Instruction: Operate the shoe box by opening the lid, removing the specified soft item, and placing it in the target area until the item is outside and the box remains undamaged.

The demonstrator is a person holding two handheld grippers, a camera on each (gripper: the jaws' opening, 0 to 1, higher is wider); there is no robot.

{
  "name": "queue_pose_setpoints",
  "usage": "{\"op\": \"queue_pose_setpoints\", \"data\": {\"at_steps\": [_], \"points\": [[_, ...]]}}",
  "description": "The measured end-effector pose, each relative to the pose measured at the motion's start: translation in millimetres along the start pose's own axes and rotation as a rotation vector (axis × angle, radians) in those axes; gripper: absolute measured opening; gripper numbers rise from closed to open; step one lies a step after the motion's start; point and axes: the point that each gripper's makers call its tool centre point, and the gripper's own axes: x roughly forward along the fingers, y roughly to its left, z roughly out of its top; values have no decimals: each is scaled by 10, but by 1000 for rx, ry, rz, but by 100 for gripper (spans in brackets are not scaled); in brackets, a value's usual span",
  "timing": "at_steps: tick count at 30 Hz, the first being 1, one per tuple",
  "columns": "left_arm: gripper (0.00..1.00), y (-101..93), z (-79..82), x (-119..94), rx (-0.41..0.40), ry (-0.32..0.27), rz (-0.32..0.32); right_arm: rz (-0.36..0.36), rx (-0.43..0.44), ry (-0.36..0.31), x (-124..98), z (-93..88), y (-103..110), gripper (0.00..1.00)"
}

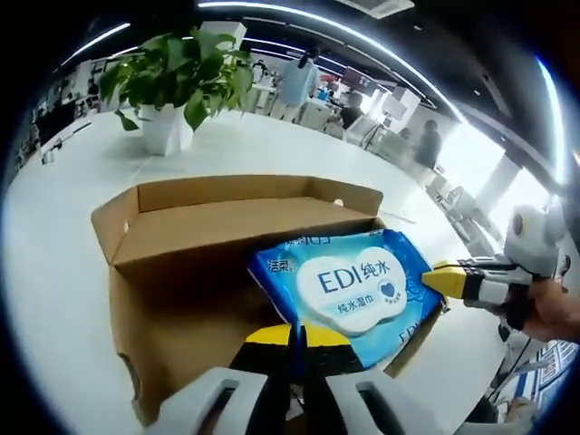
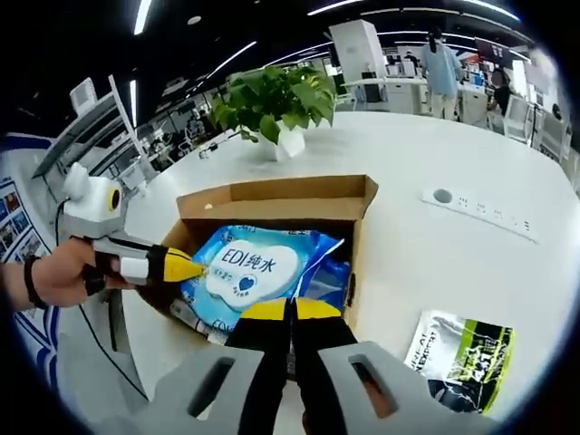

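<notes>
An open brown cardboard shoe box (image 1: 172, 299) (image 2: 272, 201) stands on the white table (image 1: 54, 272) with its lid flap raised at the back. A blue wet wipes pack (image 1: 349, 285) (image 2: 249, 270) lies tilted over the box's opening, partly past its rim. My left gripper (image 1: 295, 335) (image 2: 195, 268) has its yellow tips together on one edge of the pack. My right gripper (image 2: 290, 311) (image 1: 433, 279) is pinched on another edge, held by a hand (image 1: 553, 313).
A potted green plant (image 1: 177, 86) (image 2: 276, 100) stands on the table behind the box. A green, black and white packet (image 2: 462, 349) lies right of the box, and a socket strip (image 2: 471, 210) is set into the table (image 2: 426, 263). People stand far back.
</notes>
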Motion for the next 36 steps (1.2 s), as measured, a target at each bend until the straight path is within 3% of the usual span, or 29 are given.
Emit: {"op": "queue_pose_setpoints", "data": {"at_steps": [7, 17, 27, 36], "points": [[1, -262, 138, 8, 55, -10, -22, -14, 25, -51, -253, -3, -125, 0], [0, -556, 348, -35, 94, -46, -46, -46, 32, -69, -511, -17, -250, 0], [0, -937, 352, 34, 143, -40, -81, -89, 63, -104, -828, -50, -505, 0], [0, -1422, 345, 176, 185, -29, -141, -150, 116, -139, -1218, -160, -811, 0]]}}
